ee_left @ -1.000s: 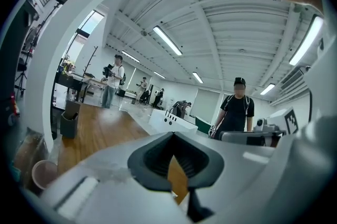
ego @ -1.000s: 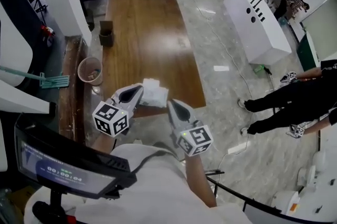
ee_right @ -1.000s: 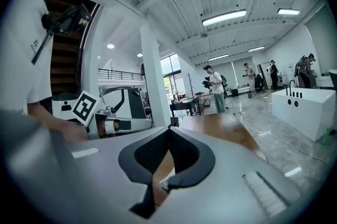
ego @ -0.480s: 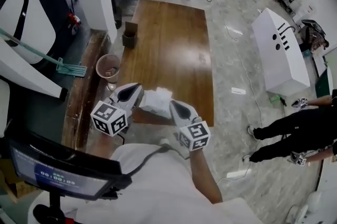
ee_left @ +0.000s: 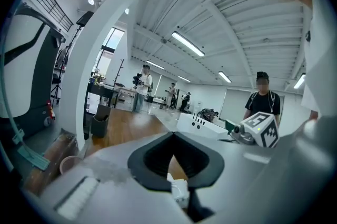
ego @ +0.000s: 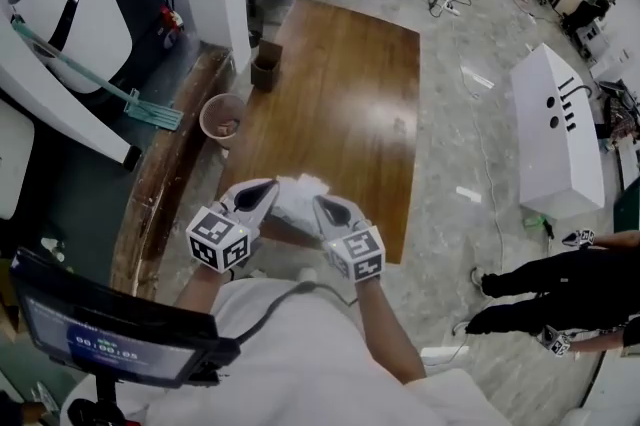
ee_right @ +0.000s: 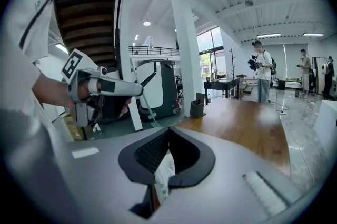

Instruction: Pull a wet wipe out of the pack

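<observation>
White pack (ego: 298, 195) pinched, edges mostly hidden

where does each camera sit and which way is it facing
head view: on the person's head, looking steeply down at the table; shows their shirt, the left gripper and right gripper meeting at a wipe.
left gripper view: rides the left gripper, facing along its jaws, shut on the wipe; shows the shirt.
right gripper view: rides the right gripper, facing along its jaws, shut on the pack; shows a hand.
shared: each gripper view sees the other gripper; all see the table.
</observation>
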The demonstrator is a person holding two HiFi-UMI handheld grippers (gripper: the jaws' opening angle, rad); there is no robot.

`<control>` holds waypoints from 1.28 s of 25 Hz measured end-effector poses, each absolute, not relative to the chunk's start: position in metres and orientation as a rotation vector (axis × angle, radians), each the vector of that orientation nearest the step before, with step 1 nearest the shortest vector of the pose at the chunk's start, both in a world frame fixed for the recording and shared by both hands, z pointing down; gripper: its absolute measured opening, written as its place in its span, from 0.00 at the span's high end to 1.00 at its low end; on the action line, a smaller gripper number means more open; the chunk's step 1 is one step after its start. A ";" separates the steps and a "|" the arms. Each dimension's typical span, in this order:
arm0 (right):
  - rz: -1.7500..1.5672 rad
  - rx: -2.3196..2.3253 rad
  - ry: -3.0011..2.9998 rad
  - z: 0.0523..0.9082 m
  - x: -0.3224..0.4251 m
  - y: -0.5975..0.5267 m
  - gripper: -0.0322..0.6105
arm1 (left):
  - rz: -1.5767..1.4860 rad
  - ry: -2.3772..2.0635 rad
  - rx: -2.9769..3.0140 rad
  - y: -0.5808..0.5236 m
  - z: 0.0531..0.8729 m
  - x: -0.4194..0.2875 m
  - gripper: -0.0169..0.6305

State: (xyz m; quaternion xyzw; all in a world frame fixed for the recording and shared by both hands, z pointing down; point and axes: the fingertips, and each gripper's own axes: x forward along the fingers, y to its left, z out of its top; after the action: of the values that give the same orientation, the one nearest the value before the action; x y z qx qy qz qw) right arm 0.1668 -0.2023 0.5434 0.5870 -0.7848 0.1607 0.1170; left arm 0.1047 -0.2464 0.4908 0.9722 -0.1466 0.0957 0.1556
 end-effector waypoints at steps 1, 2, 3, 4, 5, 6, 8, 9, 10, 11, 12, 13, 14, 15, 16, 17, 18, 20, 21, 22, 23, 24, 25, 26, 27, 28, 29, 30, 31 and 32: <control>0.479 1.698 -2.304 0.547 0.167 -0.202 0.94 | 0.288 -0.426 2.780 -0.242 0.495 0.105 0.97; 0.484 1.681 -2.309 0.551 0.168 -0.203 0.94 | 0.298 -0.426 2.780 -0.239 0.498 0.107 0.97; 0.489 1.667 -2.311 0.555 0.170 -0.203 0.94 | 0.304 -0.422 2.782 -0.236 0.499 0.110 0.97; 0.492 1.656 -2.313 0.557 0.171 -0.205 0.94 | 0.308 -0.417 2.783 -0.235 0.500 0.114 0.97; 0.494 1.644 -2.317 0.560 0.172 -0.207 0.94 | 0.310 -0.415 2.781 -0.234 0.501 0.116 0.97; 0.501 1.630 -2.320 0.564 0.172 -0.208 0.94 | 0.314 -0.419 2.775 -0.234 0.503 0.117 0.97; 0.528 1.599 -2.318 0.576 0.172 -0.207 0.94 | 0.331 -0.440 2.756 -0.233 0.509 0.116 0.97; 0.541 1.582 -2.313 0.584 0.172 -0.206 0.94 | 0.342 -0.455 2.748 -0.231 0.513 0.115 0.97; 0.551 1.563 -2.304 0.592 0.172 -0.205 0.94 | 0.352 -0.469 2.742 -0.231 0.517 0.114 0.97; 0.556 1.543 -2.293 0.600 0.172 -0.204 0.94 | 0.361 -0.483 2.736 -0.230 0.520 0.113 0.97; 0.560 1.524 -2.285 0.607 0.172 -0.204 0.94 | 0.367 -0.496 2.730 -0.229 0.523 0.112 0.97; 0.567 1.505 -2.280 0.613 0.172 -0.205 0.93 | 0.372 -0.509 2.723 -0.229 0.526 0.111 0.97; 0.580 1.484 -2.278 0.620 0.170 -0.204 0.93 | 0.376 -0.521 2.715 -0.228 0.528 0.109 0.97; 0.594 1.461 -2.277 0.626 0.167 -0.204 0.93 | 0.380 -0.533 2.707 -0.227 0.530 0.107 0.97; 0.603 1.439 -2.276 0.630 0.164 -0.205 0.93 | 0.383 -0.544 2.701 -0.226 0.531 0.105 0.97; 0.604 1.418 -2.275 0.633 0.162 -0.207 0.93 | 0.385 -0.554 2.697 -0.225 0.532 0.104 0.97; 0.601 1.398 -2.271 0.637 0.161 -0.209 0.93 | 0.386 -0.563 2.693 -0.224 0.533 0.104 0.97; 0.599 1.352 -2.257 0.647 0.160 -0.212 0.89 | 0.388 -0.577 2.678 -0.223 0.536 0.102 0.97; 0.600 1.328 -2.250 0.653 0.159 -0.214 0.88 | 0.390 -0.584 2.666 -0.222 0.538 0.100 0.97; 0.600 1.307 -2.245 0.657 0.157 -0.215 0.88 | 0.391 -0.591 2.654 -0.220 0.539 0.097 0.97; 0.601 1.289 -2.241 0.662 0.156 -0.215 0.87 | 0.392 -0.598 2.643 -0.218 0.541 0.095 0.97; 0.603 1.276 -2.238 0.665 0.156 -0.216 0.86 | 0.392 -0.605 2.634 -0.216 0.542 0.093 0.97; 0.605 1.269 -2.237 0.667 0.156 -0.218 0.85 | 0.391 -0.612 2.625 -0.214 0.543 0.090 0.97; 0.608 1.265 -2.237 0.669 0.156 -0.220 0.84 | 0.392 -0.620 2.617 -0.213 0.544 0.088 0.97; 0.613 1.260 -2.236 0.671 0.155 -0.222 0.84 | 0.396 -0.627 2.608 -0.212 0.546 0.086 0.97; 0.620 1.253 -2.234 0.673 0.154 -0.224 0.84 | 0.402 -0.635 2.599 -0.211 0.549 0.083 0.97; 0.627 1.246 -2.233 0.676 0.153 -0.225 0.84 | 0.410 -0.643 2.590 -0.211 0.552 0.081 0.97; 0.632 1.240 -2.234 0.679 0.152 -0.227 0.84 | 0.417 -0.650 2.581 -0.210 0.555 0.079 0.97; 0.637 1.233 -2.234 0.682 0.151 -0.228 0.84 | 0.421 -0.656 2.573 -0.210 0.557 0.078 0.97; 0.644 1.222 -2.230 0.685 0.149 -0.228 0.84 | 0.422 -0.661 2.567 -0.209 0.558 0.077 0.97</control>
State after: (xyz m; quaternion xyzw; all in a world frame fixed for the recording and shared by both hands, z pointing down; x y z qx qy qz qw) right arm 0.1495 -0.2280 0.6848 0.4501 -0.8218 0.2373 0.2562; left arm 0.0772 -0.2095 0.5580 0.9315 -0.2397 0.1530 0.2267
